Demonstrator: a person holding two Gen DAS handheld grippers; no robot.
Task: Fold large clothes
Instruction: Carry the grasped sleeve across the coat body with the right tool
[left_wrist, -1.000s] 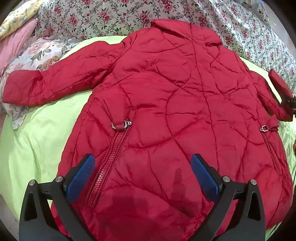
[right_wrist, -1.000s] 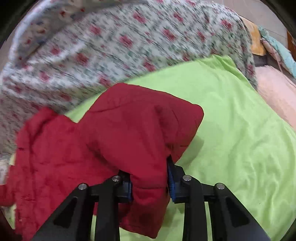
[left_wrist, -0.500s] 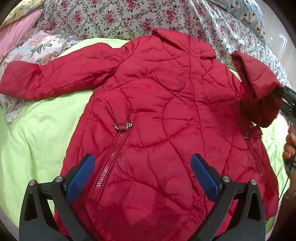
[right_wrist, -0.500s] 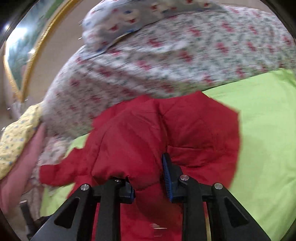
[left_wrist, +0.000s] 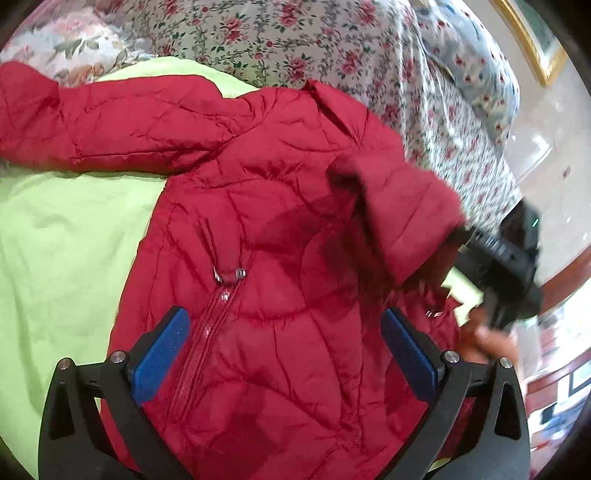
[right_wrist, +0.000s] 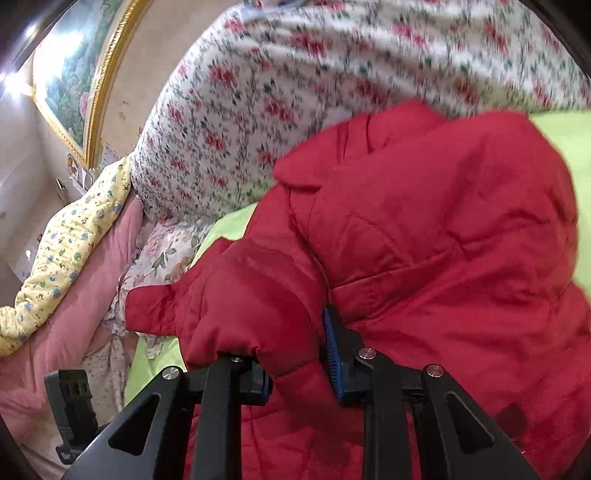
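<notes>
A red quilted jacket (left_wrist: 280, 229) lies spread on a lime green sheet (left_wrist: 62, 236), collar at the far side, one sleeve (left_wrist: 92, 125) stretched out to the left. My left gripper (left_wrist: 284, 354) is open and empty, hovering over the jacket's lower part beside a zipped pocket (left_wrist: 207, 332). My right gripper (right_wrist: 299, 354) is shut on the cuff of the other sleeve (right_wrist: 251, 295) and holds it lifted over the jacket's body; that sleeve (left_wrist: 402, 206) and the right gripper's body (left_wrist: 506, 262) show at the right in the left wrist view.
A floral quilt (left_wrist: 295, 40) is piled behind the jacket; it also shows in the right wrist view (right_wrist: 295, 92). Pink and yellow bedding (right_wrist: 62, 258) lies at the left. A framed picture (right_wrist: 70, 74) hangs on the wall.
My right gripper has carried the sleeve cuff up and leftward, over the jacket's body. The left gripper has stayed open over the jacket's lower part, its view shifted a little rightward.
</notes>
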